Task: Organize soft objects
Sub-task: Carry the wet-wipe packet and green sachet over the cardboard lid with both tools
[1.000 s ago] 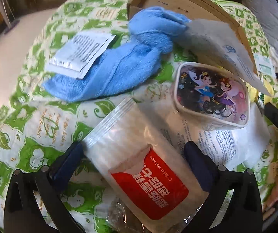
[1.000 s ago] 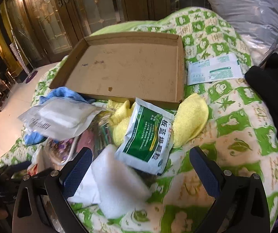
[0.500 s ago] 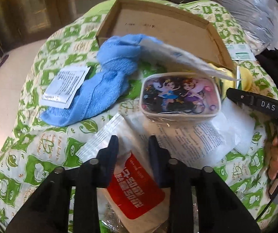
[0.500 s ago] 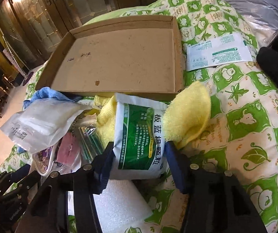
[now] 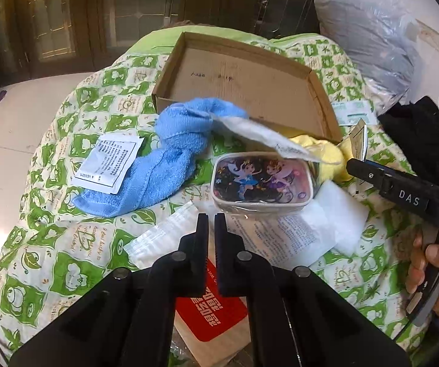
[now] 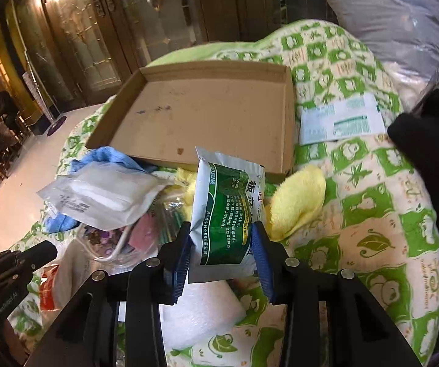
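Jaws of the left gripper (image 5: 211, 224) nearly closed pinch a wipes packet (image 5: 189, 275), right gripper (image 6: 222, 238) clamps a green sachet (image 6: 227, 211), cardboard box (image 6: 287, 116) beyond lies bare.

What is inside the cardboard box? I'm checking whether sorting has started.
The cardboard box shows only a bare, stained floor. The green sachet held by the right gripper covers part of its near edge.
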Demonstrator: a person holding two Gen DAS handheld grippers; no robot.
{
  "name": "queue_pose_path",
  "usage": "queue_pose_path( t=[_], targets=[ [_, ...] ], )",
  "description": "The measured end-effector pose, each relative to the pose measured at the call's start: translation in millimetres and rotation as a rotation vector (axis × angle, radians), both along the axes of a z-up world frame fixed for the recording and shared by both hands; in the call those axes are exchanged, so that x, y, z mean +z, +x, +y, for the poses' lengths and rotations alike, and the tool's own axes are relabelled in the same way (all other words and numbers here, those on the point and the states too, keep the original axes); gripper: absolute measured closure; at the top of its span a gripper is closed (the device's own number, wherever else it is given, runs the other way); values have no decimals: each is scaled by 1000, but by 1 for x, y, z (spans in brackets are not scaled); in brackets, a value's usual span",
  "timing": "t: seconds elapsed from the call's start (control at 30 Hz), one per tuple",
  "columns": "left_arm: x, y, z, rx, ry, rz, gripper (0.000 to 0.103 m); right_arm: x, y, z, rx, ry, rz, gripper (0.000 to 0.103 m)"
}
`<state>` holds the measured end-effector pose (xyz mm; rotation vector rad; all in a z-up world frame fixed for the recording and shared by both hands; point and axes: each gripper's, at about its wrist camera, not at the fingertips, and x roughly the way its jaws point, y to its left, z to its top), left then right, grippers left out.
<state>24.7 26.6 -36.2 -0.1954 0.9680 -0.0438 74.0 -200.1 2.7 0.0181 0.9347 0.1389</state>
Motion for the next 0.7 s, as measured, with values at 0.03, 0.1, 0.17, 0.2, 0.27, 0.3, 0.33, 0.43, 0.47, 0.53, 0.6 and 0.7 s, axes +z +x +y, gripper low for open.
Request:
queue_pose_path(
  t=[0.03,0.1,0.17,0.2,0.27,0.3,0.33,0.43,0.47,0.53,0.6,0.7],
  targets=[
    [1,0,3,-4,-21,8,101,3,-2,1,3,0,-5,65],
    [-1,4,9,-26,-107,73,101,6,-6,0,4,4,-11,65],
    [-4,2,20,20,-167,106,92,7,-9,-1,3,10,-10,65],
    [-6,1,21,35,-160,119,67,7,-10,-1,2,14,-9,65],
    [-11,-3,22,89,-126,154,22,5,-9,-1,2,21,-3,65],
    [-13,-7,22,97,-135,145,21,4,-8,-1,3,25,2,65],
    [-14,-9,21,97,-138,148,21,3,-7,0,6,30,7,65],
    [-21,-10,9,79,-98,189,21,1,-4,0,7,34,13,65],
    [-24,-10,8,74,-85,198,21,0,-4,0,7,37,17,65],
    [-34,-9,-3,58,-26,245,21,-2,-3,-1,6,46,23,65],
    [-46,-9,-11,41,29,290,22,-4,-3,-1,3,48,26,65],
    [-46,-12,-8,49,18,293,51,-4,-3,-1,5,45,23,65]
  ],
)
